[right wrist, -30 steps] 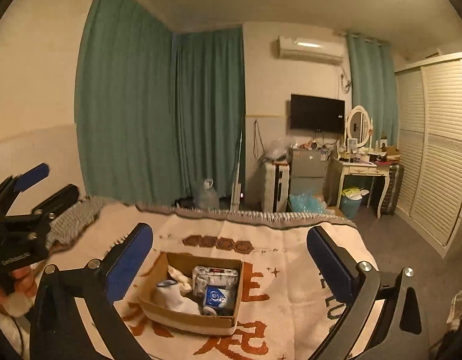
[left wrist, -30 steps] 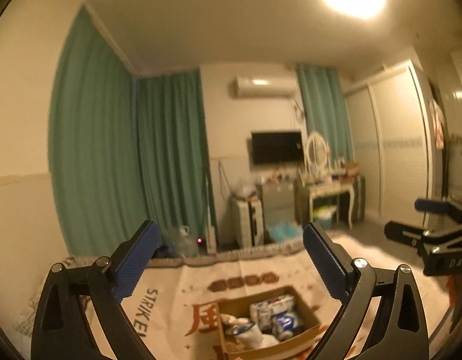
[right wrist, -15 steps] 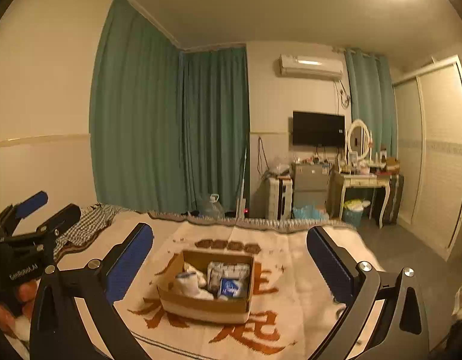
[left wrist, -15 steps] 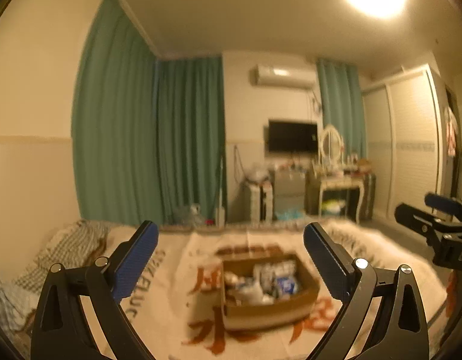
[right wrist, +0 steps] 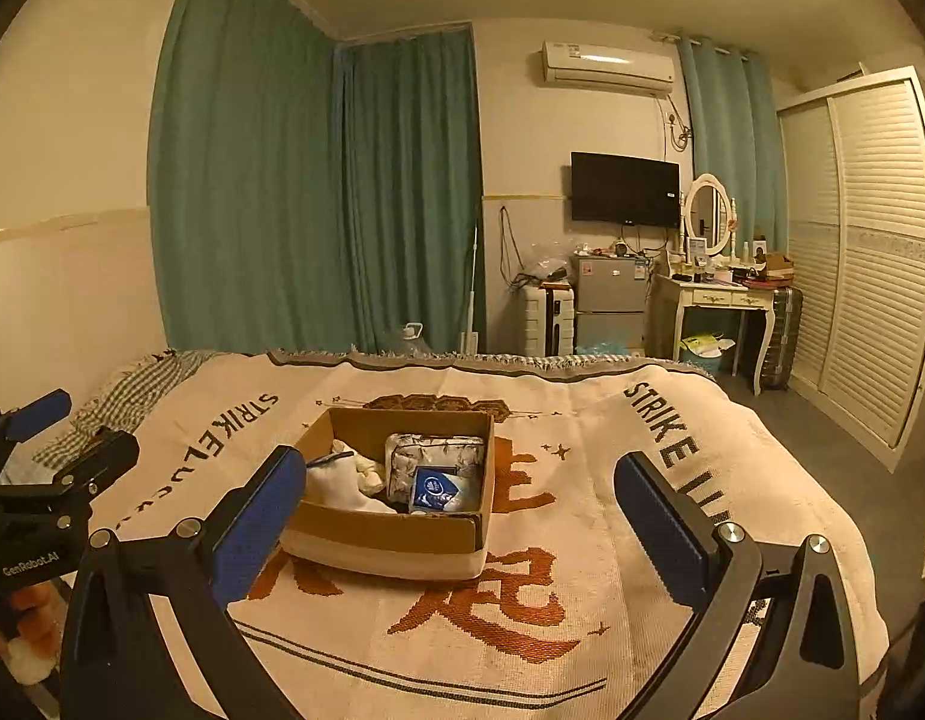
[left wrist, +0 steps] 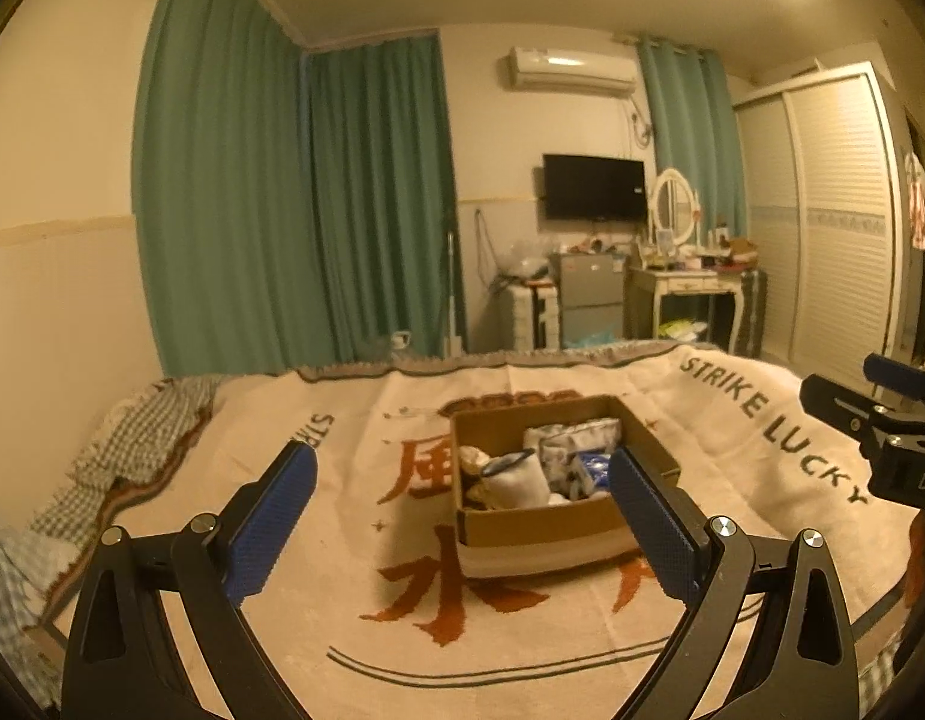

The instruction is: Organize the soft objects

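Could go wrong on the reach in: soft, loosely packed things, so a pinch on the white cloth likely to drag the neighbouring pieces out too. Could also shove the box across the blanket if a finger catches its near wall, since light cardboard on a soft bed gives little resistance. Risk of the two tools meeting over the box, both aimed at it from either side.

Left gripper: fingers spread wide, holding nothing, short of the box's near-left corner. Right gripper: fingers also spread wide and empty, short of the box's near wall and well above it.

Box open-topped, in the middle of the blanket, upright. Inside, at the left: white cloth, with pale bundled pieces just behind it, too small to name. At the centre back: a patterned grey pouch. In front of the pouch, toward the right wall: a blue-labelled pack. All resting below the rim; nothing outside the box on the blanket around it.
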The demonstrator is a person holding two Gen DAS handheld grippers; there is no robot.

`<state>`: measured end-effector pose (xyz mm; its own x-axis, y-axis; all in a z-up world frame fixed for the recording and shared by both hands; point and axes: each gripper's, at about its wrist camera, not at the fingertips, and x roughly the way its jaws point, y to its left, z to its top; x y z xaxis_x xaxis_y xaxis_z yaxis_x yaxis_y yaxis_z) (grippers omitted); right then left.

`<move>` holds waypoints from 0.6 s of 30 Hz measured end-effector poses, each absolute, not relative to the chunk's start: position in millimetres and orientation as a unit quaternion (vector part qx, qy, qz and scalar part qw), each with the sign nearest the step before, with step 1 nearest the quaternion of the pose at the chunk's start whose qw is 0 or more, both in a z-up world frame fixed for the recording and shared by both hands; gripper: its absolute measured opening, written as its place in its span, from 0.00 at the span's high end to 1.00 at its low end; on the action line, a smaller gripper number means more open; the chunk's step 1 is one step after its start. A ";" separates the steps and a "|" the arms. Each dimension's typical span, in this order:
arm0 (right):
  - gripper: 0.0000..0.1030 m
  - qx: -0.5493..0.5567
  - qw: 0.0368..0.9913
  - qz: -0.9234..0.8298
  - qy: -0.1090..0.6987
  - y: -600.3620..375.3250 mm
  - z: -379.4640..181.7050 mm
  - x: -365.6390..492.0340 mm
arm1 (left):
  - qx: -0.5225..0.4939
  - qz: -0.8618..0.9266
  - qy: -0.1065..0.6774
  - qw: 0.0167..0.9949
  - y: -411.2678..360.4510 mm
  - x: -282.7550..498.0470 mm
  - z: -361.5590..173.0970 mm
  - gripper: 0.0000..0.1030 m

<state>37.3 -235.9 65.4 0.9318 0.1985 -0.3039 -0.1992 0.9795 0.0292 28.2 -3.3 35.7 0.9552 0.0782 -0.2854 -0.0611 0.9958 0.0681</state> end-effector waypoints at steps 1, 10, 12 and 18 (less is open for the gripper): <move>0.00 -0.001 0.983 0.100 0.156 -235.9 64.8 37.5 | 0.029 0.036 0.147 0.988 -2.9 30.0 33.2 0.03; 0.00 -0.004 0.982 0.098 0.160 -233.4 63.2 35.6 | 0.022 0.030 0.151 0.988 -1.3 30.9 30.1 0.03; 0.00 -0.006 0.982 0.099 0.159 -232.8 63.9 34.9 | 0.022 0.029 0.154 0.987 -1.7 31.6 29.2 0.03; 0.00 -0.001 0.980 0.107 0.165 -231.9 62.6 35.5 | 0.011 0.020 0.164 0.986 1.0 33.3 28.4 0.03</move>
